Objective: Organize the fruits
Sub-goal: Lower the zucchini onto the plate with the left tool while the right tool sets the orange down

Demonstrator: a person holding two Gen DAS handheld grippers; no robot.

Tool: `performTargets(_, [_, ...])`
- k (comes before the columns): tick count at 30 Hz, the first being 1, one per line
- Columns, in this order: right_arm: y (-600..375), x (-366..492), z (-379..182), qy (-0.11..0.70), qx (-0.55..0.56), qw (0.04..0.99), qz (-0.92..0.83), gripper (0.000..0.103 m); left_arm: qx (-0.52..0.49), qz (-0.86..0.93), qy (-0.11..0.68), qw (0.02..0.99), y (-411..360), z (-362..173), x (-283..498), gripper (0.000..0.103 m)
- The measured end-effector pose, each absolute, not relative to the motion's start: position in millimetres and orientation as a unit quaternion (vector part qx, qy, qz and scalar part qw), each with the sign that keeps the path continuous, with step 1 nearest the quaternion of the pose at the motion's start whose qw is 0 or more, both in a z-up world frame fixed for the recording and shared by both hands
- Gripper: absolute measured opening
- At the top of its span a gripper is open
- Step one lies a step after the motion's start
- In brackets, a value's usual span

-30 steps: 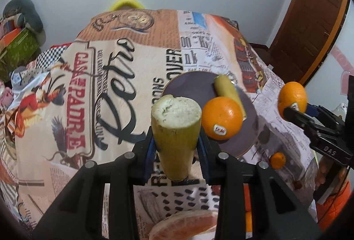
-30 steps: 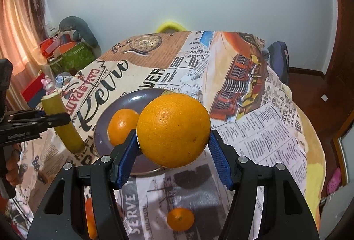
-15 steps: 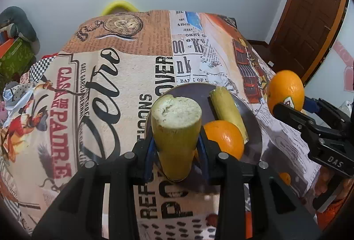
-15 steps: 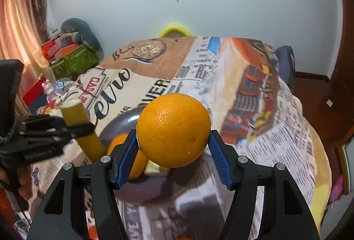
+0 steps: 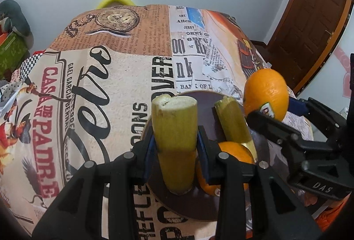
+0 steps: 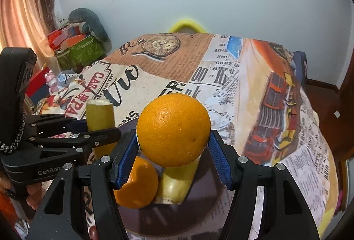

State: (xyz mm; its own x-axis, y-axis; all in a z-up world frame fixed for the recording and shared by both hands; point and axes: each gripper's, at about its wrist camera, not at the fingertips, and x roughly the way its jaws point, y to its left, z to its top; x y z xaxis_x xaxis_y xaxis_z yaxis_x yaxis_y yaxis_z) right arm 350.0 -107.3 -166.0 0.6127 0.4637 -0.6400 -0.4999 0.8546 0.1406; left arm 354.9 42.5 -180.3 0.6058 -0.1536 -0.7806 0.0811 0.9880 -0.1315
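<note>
My left gripper [image 5: 176, 151] is shut on a cut yellow-green banana piece [image 5: 174, 129], held upright over the left part of a dark round plate [image 5: 194, 206]. On the plate lie an orange [image 5: 232, 153] and another banana piece [image 5: 233, 122]. My right gripper [image 6: 172, 151] is shut on a large orange [image 6: 173, 129], held just above the plate [image 6: 205, 215], over the lying orange [image 6: 138, 184] and banana piece [image 6: 177, 182]. The left gripper [image 6: 95, 132] with its banana piece [image 6: 99, 116] shows at the left of the right wrist view.
The table wears a printed cloth [image 5: 99, 85] with newspaper and clock motifs. A yellow chair back [image 6: 187, 24] stands at the far edge. Cushions and boxes [image 6: 81, 41] are piled at the left; a wooden door [image 5: 314, 14] is at the right.
Both grippers have moved forward and down over the plate, each keeping its fruit. The plate and its orange now sit right under the fingers.
</note>
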Motion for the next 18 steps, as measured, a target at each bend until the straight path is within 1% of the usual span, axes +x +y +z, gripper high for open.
performTargets(5, [-100, 357, -169, 0.355, -0.031, 0.894, 0.272, 0.06, -0.057, -0.073, 0.446, 0.89, 51, -185, 361, 0.035])
performTargets(12, [-89, 363, -170, 0.361, -0.038, 0.889, 0.278, 0.06, -0.051, -0.071, 0.439, 0.894, 54, -186, 357, 0.035])
performTargets(18, [-76, 368, -177, 0.387, -0.058, 0.876, 0.283, 0.062, -0.05, -0.061, 0.435, 0.897, 61, -183, 351, 0.035])
